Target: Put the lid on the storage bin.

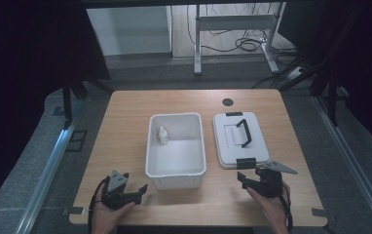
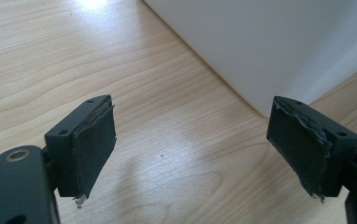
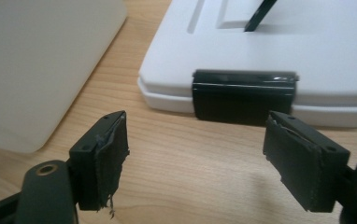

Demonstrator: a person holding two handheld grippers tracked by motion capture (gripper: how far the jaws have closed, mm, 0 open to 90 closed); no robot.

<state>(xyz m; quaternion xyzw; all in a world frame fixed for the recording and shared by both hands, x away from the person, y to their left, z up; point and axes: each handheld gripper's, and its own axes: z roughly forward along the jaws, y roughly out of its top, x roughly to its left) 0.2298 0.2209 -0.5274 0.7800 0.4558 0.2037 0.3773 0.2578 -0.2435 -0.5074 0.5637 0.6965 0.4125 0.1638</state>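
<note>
A white open bin [image 1: 176, 168] stands mid-table with a small white bottle [image 1: 163, 135] inside near its far left corner. To its right lies a flat white lid [image 1: 228, 141] with a raised black handle [image 1: 244, 132] and black clips [image 3: 244, 95]. My left gripper [image 1: 140, 191] rests open on the wood in front of the bin's left corner [image 2: 260, 60], nothing between its pads. My right gripper [image 1: 243, 179] stands open just short of the lid's near clip, apart from it, also with nothing between its jaws.
The wooden table [image 1: 125, 126] has a dark round hole [image 1: 228, 102] near its far edge. Beyond the table stand a metal desk frame [image 1: 232, 29] and loose cables [image 1: 245, 45] on the floor. Dark curtains close both sides.
</note>
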